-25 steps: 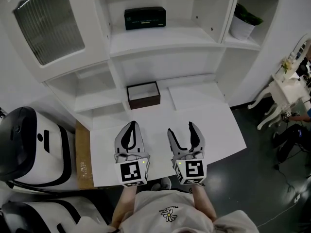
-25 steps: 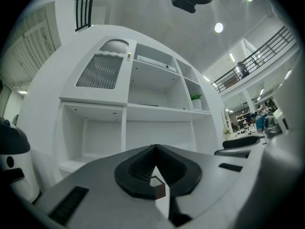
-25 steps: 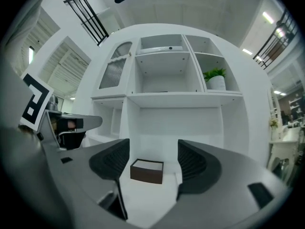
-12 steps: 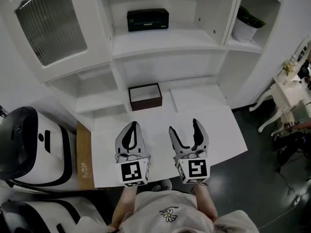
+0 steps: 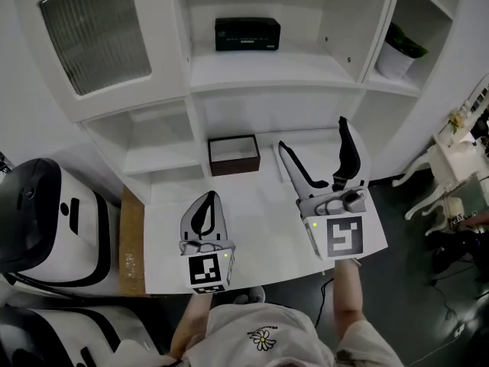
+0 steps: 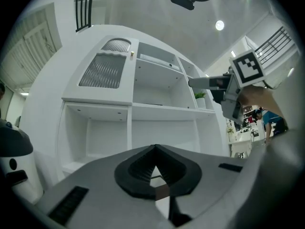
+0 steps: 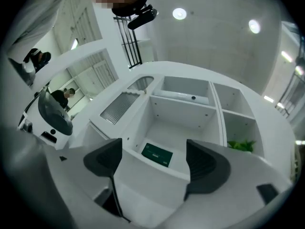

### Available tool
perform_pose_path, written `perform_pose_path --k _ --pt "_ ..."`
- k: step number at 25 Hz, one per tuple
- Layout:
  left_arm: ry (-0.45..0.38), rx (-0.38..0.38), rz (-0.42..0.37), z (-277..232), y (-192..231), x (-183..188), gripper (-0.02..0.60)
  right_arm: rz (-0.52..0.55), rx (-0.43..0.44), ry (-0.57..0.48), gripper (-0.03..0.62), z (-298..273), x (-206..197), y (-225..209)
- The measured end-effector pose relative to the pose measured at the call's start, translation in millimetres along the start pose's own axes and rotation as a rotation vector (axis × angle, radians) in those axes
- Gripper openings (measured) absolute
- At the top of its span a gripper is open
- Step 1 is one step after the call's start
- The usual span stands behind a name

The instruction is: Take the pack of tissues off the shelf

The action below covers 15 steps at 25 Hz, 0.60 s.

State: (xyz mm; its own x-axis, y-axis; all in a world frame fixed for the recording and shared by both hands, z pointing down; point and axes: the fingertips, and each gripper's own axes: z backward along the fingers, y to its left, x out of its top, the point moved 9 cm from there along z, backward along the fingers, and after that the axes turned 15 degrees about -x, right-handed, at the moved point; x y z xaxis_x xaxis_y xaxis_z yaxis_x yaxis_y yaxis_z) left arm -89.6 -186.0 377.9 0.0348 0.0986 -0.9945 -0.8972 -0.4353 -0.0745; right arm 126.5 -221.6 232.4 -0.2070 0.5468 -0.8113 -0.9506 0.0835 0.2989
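Raised and carried forward since a second ago: the grey two-jaw right gripper (image 5: 312, 134), then level with its partner, now well ahead of it above the right part of the white counter (image 5: 252, 212). Wider as well, and opening at this moment, its black-padded jaws spread far apart, with nothing between them and touching nothing. Framed in the gap between those jaws, well beyond the tips: the dark green flat rectangular pack of tissues (image 5: 247, 34), lying on the upper white shelf board (image 5: 306, 67) just as before. Past the right-hand jaw, in the neighbouring compartment: a leafy green plant in a white pot (image 5: 399, 52).

Same place and same state as before: the grey left gripper (image 5: 208, 199), low over the counter, jaws pressed together tip to tip, pinching nothing. Ahead of its closed tips and slightly to the right: an open brown-walled rectangular box with a white inside (image 5: 234, 154), resting on the counter at the foot of the shelving, apart from both grippers. Up and to the right of the left jaws, in the left gripper view: the right gripper's marker cube.
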Motion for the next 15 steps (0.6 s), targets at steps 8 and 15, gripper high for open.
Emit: perform_pose_path --k 8,15 --pt "0.015 0.037 0.005 4 10 -3 -0.002 0.297 0.117 -0.096 0.4 -72 39 -1" --pt "0.03 0.083 0.024 10 21 -10 -0.002 0.46 0.252 -0.123 0.459 -138 54 15"
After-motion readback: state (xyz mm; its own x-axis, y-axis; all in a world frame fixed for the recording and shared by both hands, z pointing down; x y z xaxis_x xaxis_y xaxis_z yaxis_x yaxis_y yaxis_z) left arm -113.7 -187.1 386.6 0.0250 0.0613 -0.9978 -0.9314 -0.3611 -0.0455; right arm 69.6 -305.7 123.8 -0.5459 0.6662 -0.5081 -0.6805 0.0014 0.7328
